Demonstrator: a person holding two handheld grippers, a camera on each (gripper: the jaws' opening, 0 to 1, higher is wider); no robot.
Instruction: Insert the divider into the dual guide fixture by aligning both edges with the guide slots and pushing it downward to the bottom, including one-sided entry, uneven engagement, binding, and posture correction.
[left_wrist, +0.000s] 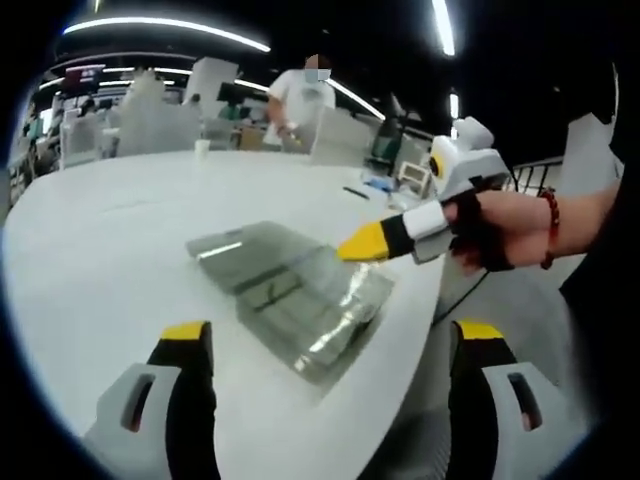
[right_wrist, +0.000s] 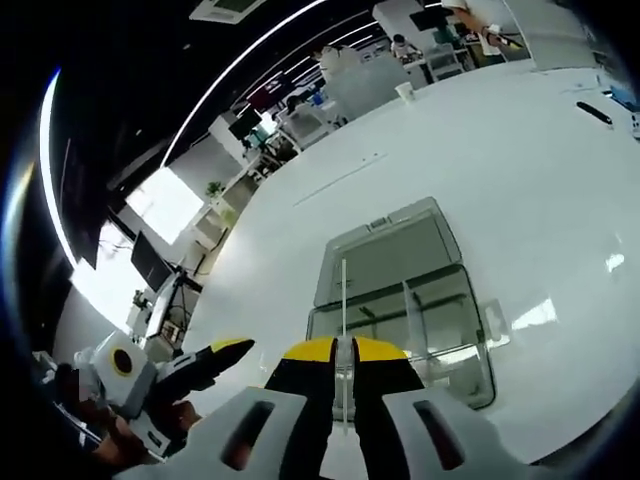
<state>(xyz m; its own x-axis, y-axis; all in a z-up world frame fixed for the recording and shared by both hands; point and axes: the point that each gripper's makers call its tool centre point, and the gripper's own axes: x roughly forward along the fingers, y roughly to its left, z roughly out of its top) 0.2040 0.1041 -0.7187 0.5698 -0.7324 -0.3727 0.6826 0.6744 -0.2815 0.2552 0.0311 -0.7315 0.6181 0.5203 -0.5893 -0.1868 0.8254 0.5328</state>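
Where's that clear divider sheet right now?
In the right gripper view, the divider stands edge-on as a thin clear sheet pinched in the right gripper, just above the transparent fixture on the white table.

- Our left gripper (left_wrist: 335, 335) hovers with its two yellow-tipped jaws spread wide apart, nothing between them.
- Our right gripper (right_wrist: 342, 352) has its jaws pressed close together, pinching a thin clear sheet edge-on.
- In the left gripper view our right hand (left_wrist: 490, 225), in a dark fingerless glove with a red band at the wrist, grips the right gripper's handle.
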